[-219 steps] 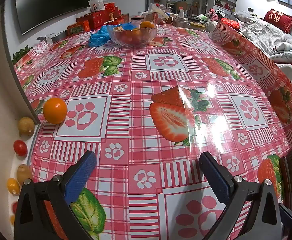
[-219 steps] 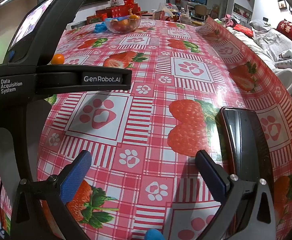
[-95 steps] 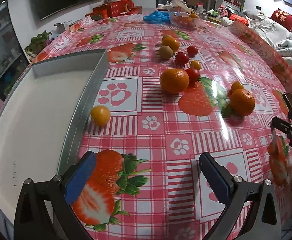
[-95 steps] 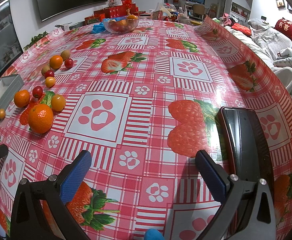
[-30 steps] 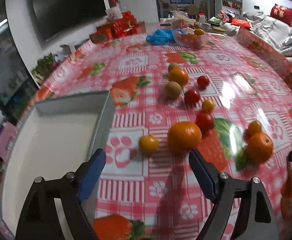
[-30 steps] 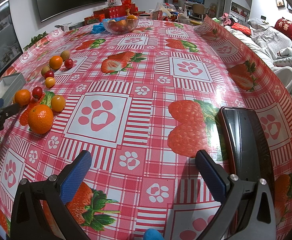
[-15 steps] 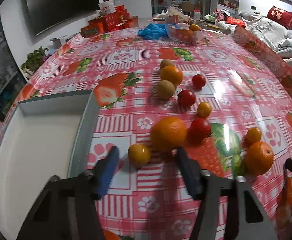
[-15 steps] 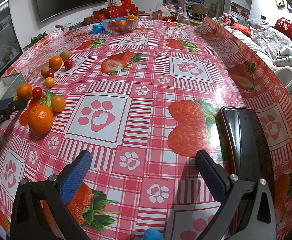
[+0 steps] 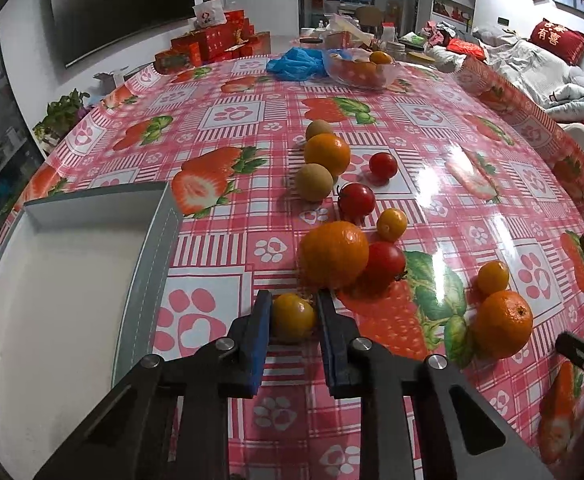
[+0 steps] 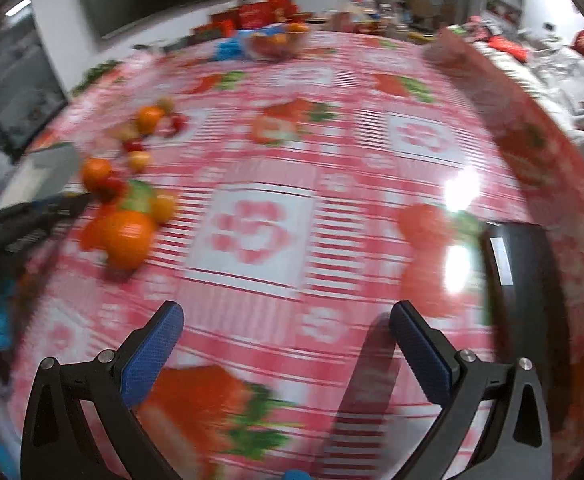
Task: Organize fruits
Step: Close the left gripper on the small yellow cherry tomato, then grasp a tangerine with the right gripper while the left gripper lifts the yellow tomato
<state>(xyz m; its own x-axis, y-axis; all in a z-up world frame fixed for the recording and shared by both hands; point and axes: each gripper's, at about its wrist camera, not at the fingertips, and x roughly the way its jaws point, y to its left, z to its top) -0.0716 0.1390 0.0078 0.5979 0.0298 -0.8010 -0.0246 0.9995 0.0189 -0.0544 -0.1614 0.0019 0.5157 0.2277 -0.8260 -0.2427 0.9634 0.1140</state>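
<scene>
The left hand-held gripper (image 9: 294, 312) pinches a small yellow-orange tomato (image 9: 293, 317) on the table (image 9: 227, 248) beside a grey tray (image 9: 147, 264); the right hand-held gripper (image 10: 287, 340) gapes wide, holding nothing

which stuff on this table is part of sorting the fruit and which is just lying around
Part of the job:
- left gripper, shut on the small yellow-orange tomato
- large orange mandarin
- red cherry tomatoes
- brown round fruits
- grey rectangular tray

Lying about:
- glass bowl of fruit
- blue plastic bag
- red gift boxes
</scene>
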